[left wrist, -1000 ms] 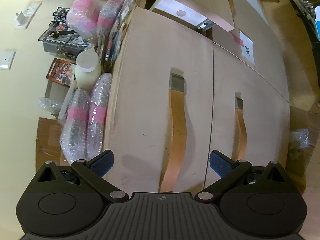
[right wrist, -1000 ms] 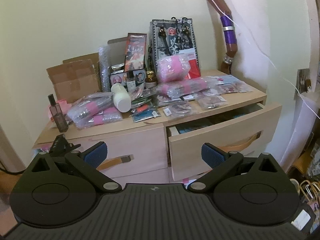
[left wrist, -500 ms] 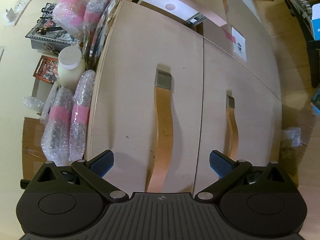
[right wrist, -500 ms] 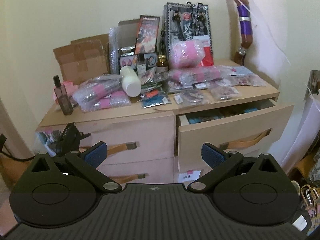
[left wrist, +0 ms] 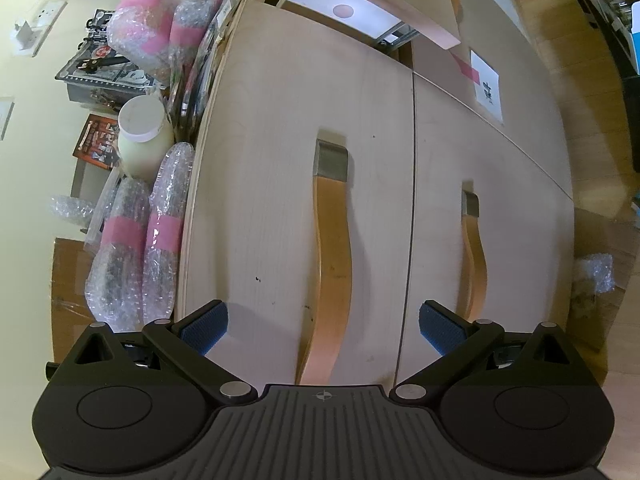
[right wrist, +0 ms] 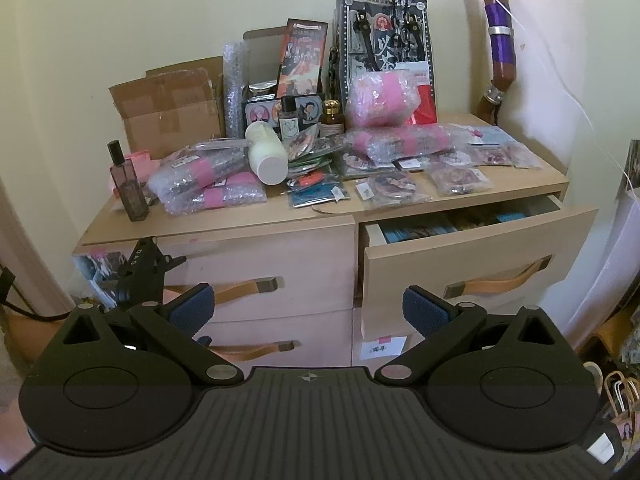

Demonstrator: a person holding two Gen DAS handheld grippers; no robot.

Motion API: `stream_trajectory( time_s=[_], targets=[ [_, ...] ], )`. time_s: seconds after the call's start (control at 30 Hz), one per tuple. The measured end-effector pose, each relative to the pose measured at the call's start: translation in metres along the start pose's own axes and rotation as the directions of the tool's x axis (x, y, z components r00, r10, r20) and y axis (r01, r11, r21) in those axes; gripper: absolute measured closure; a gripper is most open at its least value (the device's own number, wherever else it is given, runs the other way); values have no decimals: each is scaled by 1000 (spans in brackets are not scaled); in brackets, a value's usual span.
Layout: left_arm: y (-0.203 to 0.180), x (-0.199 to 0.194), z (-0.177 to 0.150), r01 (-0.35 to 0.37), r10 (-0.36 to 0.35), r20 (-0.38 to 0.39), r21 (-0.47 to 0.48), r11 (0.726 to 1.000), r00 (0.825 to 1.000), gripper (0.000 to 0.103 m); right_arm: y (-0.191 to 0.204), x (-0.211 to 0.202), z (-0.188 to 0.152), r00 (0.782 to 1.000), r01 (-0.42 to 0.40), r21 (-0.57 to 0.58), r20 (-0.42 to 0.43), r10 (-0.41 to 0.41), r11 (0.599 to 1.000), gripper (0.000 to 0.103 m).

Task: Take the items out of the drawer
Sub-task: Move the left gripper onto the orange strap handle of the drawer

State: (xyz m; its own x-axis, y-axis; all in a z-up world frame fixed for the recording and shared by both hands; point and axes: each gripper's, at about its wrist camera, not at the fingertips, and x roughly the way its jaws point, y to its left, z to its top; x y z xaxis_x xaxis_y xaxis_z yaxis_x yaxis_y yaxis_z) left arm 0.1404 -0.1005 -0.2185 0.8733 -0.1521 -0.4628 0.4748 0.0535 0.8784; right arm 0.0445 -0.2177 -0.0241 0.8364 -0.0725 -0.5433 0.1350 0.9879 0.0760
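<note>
- On tabletop (right wrist: 536,182): cardboard box (right wrist: 168,108) at back-left corner, bottle (right wrist: 130,184) near left edge, wrapped bundles (right wrist: 208,184) just right of it.
- At middle: jar (right wrist: 267,154) lying on its side.
- Along right edge: flat packets (right wrist: 460,178).
- Below right front edge: open drawer (right wrist: 476,248), items inside.
- Below left: closed drawer (right wrist: 280,264).

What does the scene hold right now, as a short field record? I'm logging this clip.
open drawer: top right drawer, pulled partly out, packets inside
closed drawer: top left drawer
left claw: open, close before the top left drawer's wooden handle
right claw: open, holding nothing, back from the dresser
dresser top: bubble-wrapped bundles, white bottle
</note>
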Motion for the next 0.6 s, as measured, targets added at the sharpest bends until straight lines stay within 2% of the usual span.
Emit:
stream_trajectory(
  time_s=[0.13,0.27,0.47,0.6],
  targets=[
    [2,0,1,4,-4,-2,-11,1000,1000,0,1,1,1,1000,0,-1,1,0,1000,0],
    [0,0,2,-7,7,-4,-10,1000,1000,4,1,2,1,1000,1,-1,1,-1,1000,0],
    [-11,4,2,-44,44,-17,20,999,999,15,-6,1,-1,1000,10,-2,-6,-10,1000,0],
    [-19,9,4,-55,56,-28,20,998,998,27,-10,1,-2,1000,16,-4,-12,-16,1000,0]
  ],
)
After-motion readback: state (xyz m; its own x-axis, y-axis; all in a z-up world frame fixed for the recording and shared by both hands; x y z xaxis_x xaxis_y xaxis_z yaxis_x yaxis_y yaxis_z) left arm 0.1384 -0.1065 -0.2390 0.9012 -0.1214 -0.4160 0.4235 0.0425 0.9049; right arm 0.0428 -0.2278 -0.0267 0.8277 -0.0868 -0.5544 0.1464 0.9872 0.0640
